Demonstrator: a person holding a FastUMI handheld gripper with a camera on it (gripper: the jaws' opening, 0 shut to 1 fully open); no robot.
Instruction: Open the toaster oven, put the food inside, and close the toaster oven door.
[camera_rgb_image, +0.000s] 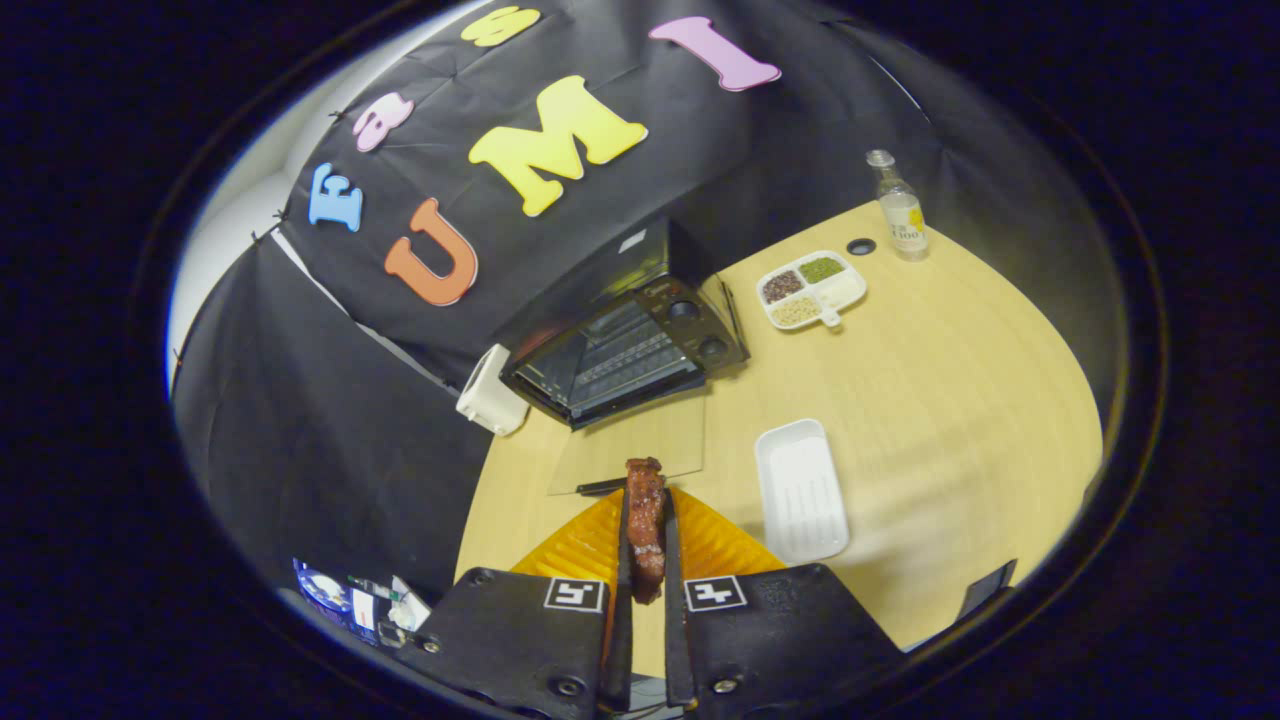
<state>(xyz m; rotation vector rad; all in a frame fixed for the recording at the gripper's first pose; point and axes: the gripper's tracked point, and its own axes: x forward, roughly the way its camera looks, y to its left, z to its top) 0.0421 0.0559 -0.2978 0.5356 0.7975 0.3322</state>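
Pinching the food (645, 525), the hand-held gripper (645, 500) faces the open toaster oven (625, 345), interior seemingly dim.

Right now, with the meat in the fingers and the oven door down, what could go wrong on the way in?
The gripper pinches the meat by its narrow sides, so it might slip or twist out before reaching the toaster oven. The open glass door lies flat just ahead of the fingers; a low approach could knock it. The white tray sits close beside the path.

Reddish-brown glazed food (645, 528) clamped between gripper (645, 500) fingers; black toaster oven (640, 335) at 12 o'clock; white tray (800, 490) at 2; light wood-grain table (950, 400).
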